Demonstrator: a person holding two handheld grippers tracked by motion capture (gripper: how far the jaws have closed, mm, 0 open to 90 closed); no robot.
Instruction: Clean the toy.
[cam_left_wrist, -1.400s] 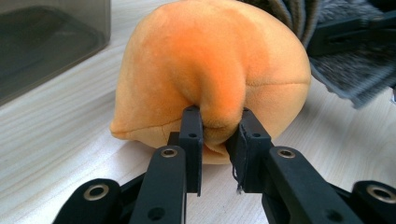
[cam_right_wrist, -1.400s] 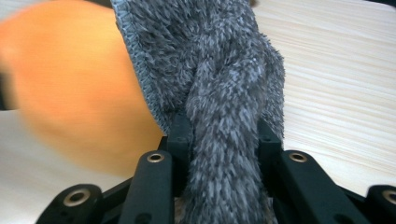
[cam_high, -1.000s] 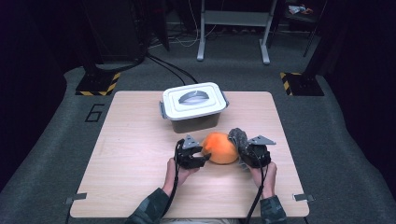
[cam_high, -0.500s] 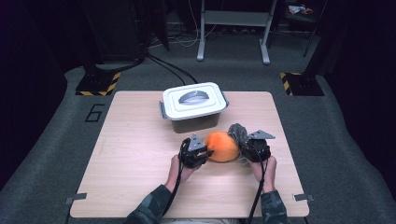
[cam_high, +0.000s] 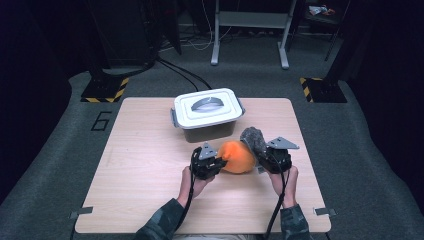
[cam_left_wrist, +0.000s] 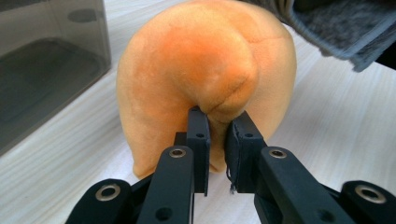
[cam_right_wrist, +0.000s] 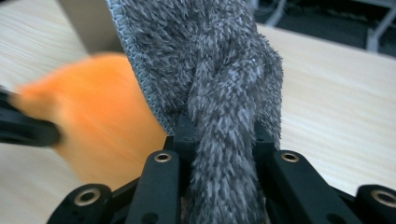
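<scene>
On the wooden table (cam_high: 150, 165), a lidded white box (cam_high: 208, 114) sits by the far edge. Nearer the front edge lies the orange plush (cam_high: 237, 157). The left gripper (cam_left_wrist: 217, 133) pinches its fold; the right gripper (cam_right_wrist: 223, 140) clamps grey fuzzy cloth (cam_right_wrist: 219, 70), whose knitted hem shows from the left gripper view.

You have pushed both hands a little forward over the last second, so the orange plush (cam_high: 237, 157) and the grey cloth (cam_high: 252, 140) now sit closer to the box (cam_high: 208, 116) than before. Your left gripper (cam_high: 221, 159) has moved up and inward with the plush pinched in it, and your right gripper (cam_high: 260, 156) has gone forward with it, the cloth's tuft now just short of the box's near right corner. The plush has turned slightly, its bulk now leaning towards the cloth.
</scene>
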